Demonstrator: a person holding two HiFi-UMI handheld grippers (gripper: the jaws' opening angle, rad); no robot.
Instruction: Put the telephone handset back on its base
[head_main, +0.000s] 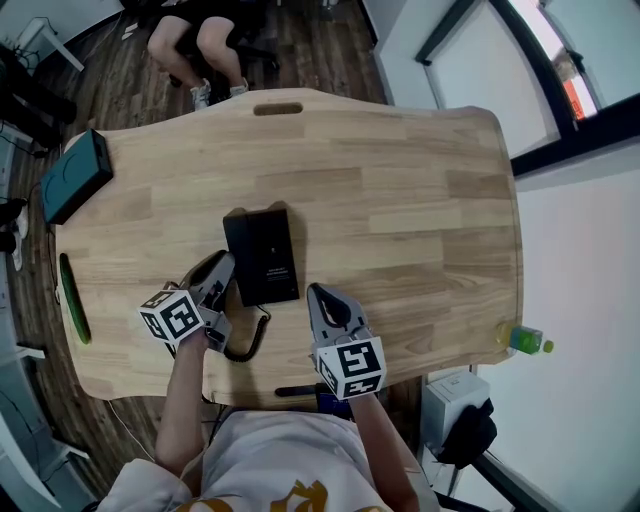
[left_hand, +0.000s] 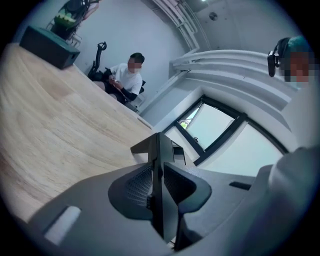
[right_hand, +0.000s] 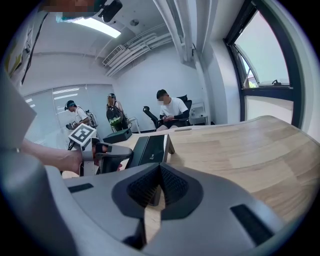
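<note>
Your right gripper (right_hand: 160, 169) fills the bottom of the frame, its two ribbed jaws closed tip to tip with nothing between them, and the wooden table (right_hand: 240, 150) stretches beyond. Just past the tips lies the black telephone, the telephone handset (right_hand: 136, 149) a dark strip along the left of its base (right_hand: 156, 145). Your left gripper (right_hand: 122, 156), in your hand (right_hand: 67, 160) with its marker cube on top, reaches to that left edge, though contact cannot be made out. Behind the table one person (right_hand: 170, 109) sits, two more people (right_hand: 112, 111) stand at the left, and a window (right_hand: 265, 55) is at the right.
</note>
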